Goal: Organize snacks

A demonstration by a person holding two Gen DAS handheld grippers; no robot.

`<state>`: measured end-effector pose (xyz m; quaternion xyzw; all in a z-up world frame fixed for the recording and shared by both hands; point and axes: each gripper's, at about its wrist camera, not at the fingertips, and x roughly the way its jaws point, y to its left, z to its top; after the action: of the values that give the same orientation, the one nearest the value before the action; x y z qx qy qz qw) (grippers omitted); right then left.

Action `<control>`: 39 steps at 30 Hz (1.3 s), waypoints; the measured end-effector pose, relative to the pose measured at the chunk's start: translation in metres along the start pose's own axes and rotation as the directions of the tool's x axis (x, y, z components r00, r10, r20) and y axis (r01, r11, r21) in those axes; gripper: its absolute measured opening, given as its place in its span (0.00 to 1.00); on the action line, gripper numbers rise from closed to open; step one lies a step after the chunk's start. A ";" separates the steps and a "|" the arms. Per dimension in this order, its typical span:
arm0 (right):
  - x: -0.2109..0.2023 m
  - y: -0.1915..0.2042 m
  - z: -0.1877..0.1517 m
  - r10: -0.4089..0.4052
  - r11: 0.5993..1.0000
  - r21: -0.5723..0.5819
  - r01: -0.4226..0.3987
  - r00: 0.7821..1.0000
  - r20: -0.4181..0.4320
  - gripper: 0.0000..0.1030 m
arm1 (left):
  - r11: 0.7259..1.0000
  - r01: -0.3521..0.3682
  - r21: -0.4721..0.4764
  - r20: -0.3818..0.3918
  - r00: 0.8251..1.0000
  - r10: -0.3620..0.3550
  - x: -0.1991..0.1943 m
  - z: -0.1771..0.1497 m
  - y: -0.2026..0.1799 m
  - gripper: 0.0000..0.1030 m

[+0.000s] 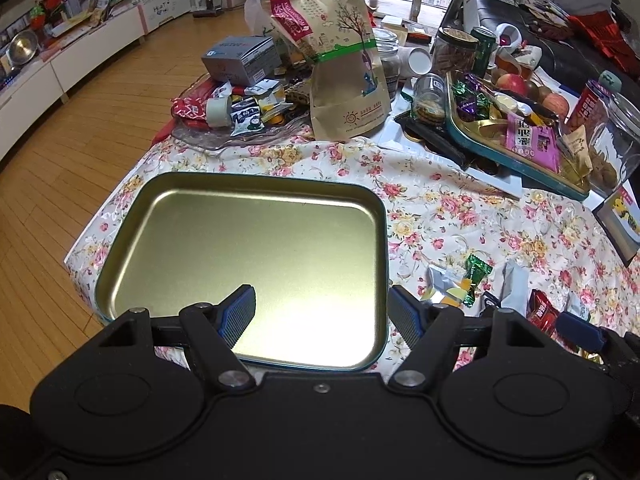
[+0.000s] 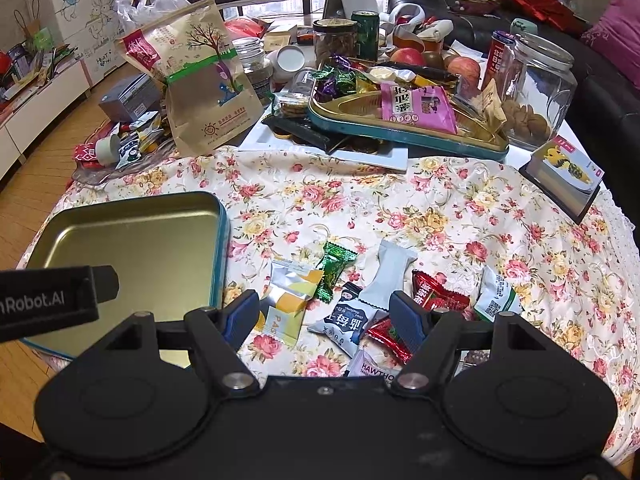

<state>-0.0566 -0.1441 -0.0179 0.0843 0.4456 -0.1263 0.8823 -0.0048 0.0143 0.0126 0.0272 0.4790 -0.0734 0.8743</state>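
An empty gold tin tray (image 1: 160,216) with a teal rim lies on the floral tablecloth, also in the right wrist view (image 2: 120,208). My left gripper (image 1: 322,312) is open and empty, hovering over the tray's near right part. Several small snack packets lie right of the tray: a yellow-and-silver one (image 2: 290,300), a green candy (image 2: 334,270), a grey one (image 2: 386,276), a blue-and-white one (image 2: 346,320), red ones (image 2: 438,298). My right gripper (image 2: 324,314) is open and empty just above them. The packets show in the left wrist view (image 1: 474,278).
A second tin (image 2: 400,136) full of snacks sits tilted on a white tray behind. A brown paper bag (image 2: 200,80), jars (image 2: 536,92), a can, apples and a glass dish of packets (image 2: 116,156) crowd the far table. A card box (image 2: 564,180) stands right.
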 end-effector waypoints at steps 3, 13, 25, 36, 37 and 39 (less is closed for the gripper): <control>0.000 0.000 0.000 -0.001 1.000 0.002 0.001 1.000 0.000 0.72 | 1.000 0.005 -0.009 -0.005 1.000 -0.005 0.001 0.000 0.002 0.72; -0.001 0.001 -0.001 -0.008 1.000 -0.006 0.008 1.000 0.012 0.72 | 1.000 0.001 0.020 -0.029 1.000 0.000 0.001 0.001 -0.001 0.72; 0.001 0.001 -0.001 0.007 1.000 0.000 -0.007 1.000 -0.005 0.72 | 0.997 0.008 0.074 -0.007 1.000 -0.007 -0.004 0.002 -0.008 0.72; -0.003 -0.052 0.004 -0.006 0.992 0.123 0.012 0.999 -0.047 0.72 | 0.991 0.027 0.135 -0.001 1.000 -0.027 -0.008 0.015 -0.033 0.72; -0.005 -0.062 0.007 -0.010 0.991 0.132 0.016 0.999 -0.048 0.72 | 0.986 0.028 0.167 0.009 1.000 -0.030 -0.011 0.018 -0.039 0.72; -0.010 -0.081 0.010 -0.033 0.986 0.160 0.038 0.999 -0.037 0.71 | 0.976 0.040 0.215 0.015 0.999 -0.044 -0.015 0.025 -0.050 0.72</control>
<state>-0.0793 -0.2228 -0.0068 0.1496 0.4505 -0.1761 0.8624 0.0006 -0.0366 0.0402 0.1104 0.4603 -0.1434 0.8691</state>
